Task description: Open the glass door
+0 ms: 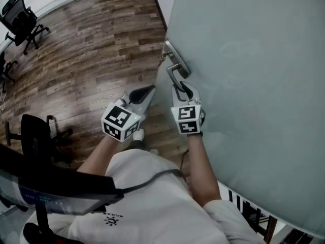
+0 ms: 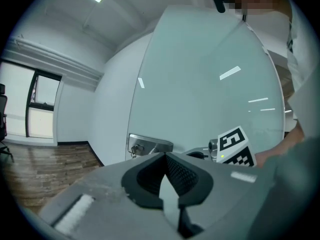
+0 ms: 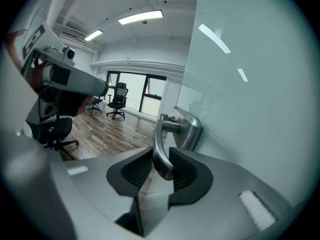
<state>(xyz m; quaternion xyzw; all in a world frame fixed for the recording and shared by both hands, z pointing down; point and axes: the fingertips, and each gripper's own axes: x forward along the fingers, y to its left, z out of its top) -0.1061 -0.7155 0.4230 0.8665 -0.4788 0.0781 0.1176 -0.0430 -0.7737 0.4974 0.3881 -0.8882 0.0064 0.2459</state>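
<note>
I see the door handle [image 3: 160, 149] pointing from its spindle back toward me; my right claw [image 3: 161, 158] clamps its end; left claw [image 2: 165, 156] closed, empty.

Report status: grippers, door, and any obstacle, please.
Right gripper shut on handle. Left gripper shut, empty. Door not blocked, as far as seen; chairs stand well aside.

Head view looks steeply down — both gripper views, close in, share the handle [image 3: 161, 146].
</note>
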